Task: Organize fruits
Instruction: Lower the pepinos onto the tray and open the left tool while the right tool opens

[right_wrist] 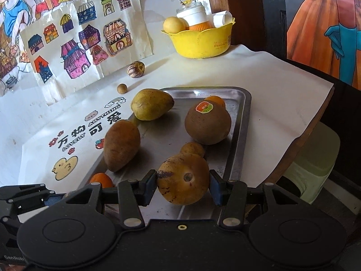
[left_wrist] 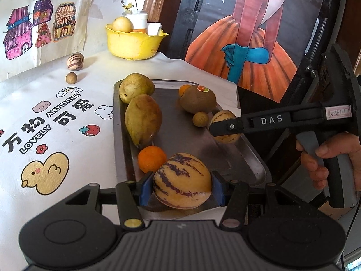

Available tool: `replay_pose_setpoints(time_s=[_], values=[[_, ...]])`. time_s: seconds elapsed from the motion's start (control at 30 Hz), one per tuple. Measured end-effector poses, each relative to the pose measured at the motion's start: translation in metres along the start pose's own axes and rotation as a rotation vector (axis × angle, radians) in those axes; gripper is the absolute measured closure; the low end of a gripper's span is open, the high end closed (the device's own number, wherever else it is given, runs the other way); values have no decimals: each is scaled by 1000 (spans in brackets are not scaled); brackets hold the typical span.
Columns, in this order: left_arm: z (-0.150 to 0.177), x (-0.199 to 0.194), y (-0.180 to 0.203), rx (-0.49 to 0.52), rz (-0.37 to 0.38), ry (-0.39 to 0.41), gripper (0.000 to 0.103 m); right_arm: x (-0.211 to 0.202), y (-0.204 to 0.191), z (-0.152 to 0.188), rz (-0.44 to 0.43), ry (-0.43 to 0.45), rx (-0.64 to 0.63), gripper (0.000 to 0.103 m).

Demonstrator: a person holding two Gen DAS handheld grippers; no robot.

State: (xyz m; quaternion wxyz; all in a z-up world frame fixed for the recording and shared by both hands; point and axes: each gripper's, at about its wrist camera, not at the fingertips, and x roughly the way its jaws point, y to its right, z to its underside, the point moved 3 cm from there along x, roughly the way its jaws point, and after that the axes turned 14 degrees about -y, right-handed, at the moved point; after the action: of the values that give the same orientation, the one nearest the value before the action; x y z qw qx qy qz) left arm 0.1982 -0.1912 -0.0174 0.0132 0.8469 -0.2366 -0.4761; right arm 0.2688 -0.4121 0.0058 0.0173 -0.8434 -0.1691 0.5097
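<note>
Both grippers hold striped pepino melons over the metal tray (left_wrist: 252,164) on the desk (left_wrist: 67,117). Left gripper (left_wrist: 182,187): blue pads pressed on either side of the big purple-striped melon (left_wrist: 182,180), at the tray's near end, just beside an orange (left_wrist: 151,159); can't tell if the melon rests on the tray or hangs just above. Right gripper (right_wrist: 183,186): jaws clamped on a smaller, browner melon (right_wrist: 183,178) w/ faint stripes, at the tray's right side, just in front of a small round brown fruit (right_wrist: 193,149). Also on the tray: two pears (left_wrist: 142,119) along the left edge, a kiwi (left_wrist: 198,99) w/ sticker at the far end, a second orange (left_wrist: 183,89) half hidden behind it. Off the tray, on the cloth: another striped melon (left_wrist: 75,61) and a small brown ball-like fruit (left_wrist: 71,78), well apart from the tray. Yellow bowl (left_wrist: 133,45) at the far end w/ a pale round fruit and jars. A hand (left_wrist: 329,160) grips the right tool's handle in the left view.
</note>
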Motion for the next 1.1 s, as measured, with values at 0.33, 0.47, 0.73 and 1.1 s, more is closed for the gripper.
replay_pose_setpoints(time_s=[0.33, 0.47, 0.73, 1.1], values=[[-2, 4, -4, -12, -2, -6, 46, 7, 2, -1, 10, -5, -1, 52], [-1, 5, -4, -10, -2, -2, 46, 11, 3, -1, 7, 5, 7, 52], [3, 5, -3, -6, -9, 20, 45, 13, 6, 0, -2, 22, 19, 52], [2, 5, -3, -20, -6, 10, 45, 11, 5, 2, -3, 30, 33, 51]])
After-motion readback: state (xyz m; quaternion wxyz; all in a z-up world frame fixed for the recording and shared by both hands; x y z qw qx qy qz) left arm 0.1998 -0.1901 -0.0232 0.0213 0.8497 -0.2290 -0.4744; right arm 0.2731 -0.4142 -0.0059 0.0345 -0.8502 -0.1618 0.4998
